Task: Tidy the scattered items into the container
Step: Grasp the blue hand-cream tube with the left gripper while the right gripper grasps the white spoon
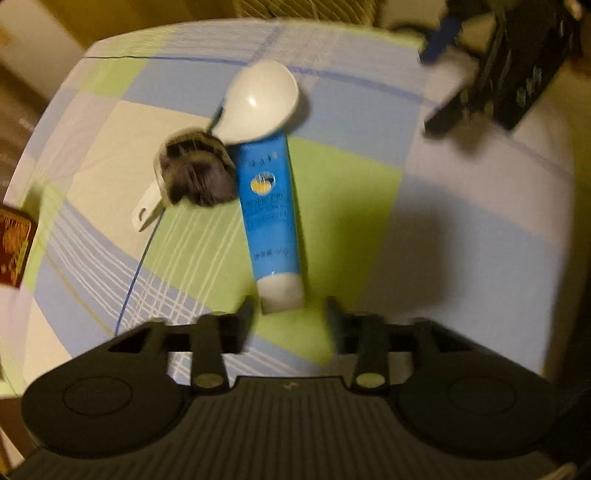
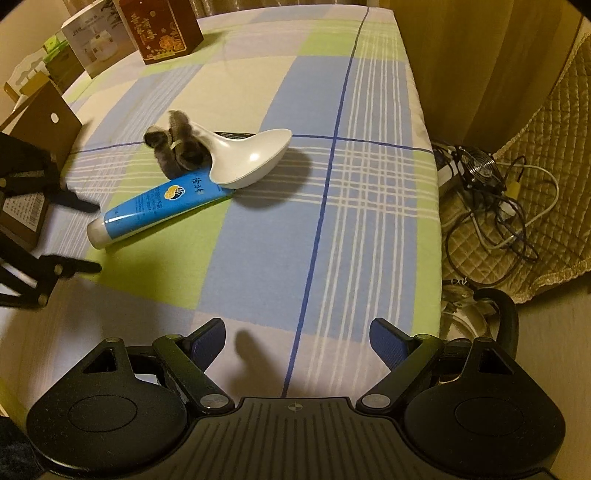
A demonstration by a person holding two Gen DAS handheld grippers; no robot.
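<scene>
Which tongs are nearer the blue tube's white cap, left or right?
Left. The left tongs straddle the white cap of the blue tube, not yet gripping. The right tongs hover open over bare cloth, well away from it.

tube: 1; ladle: 1; furry scrunchie: 1; cartons: 2; claws: 2

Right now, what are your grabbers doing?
Left gripper open around tube cap. Right gripper open, empty. Spoon overlaps tube's far end.
</scene>
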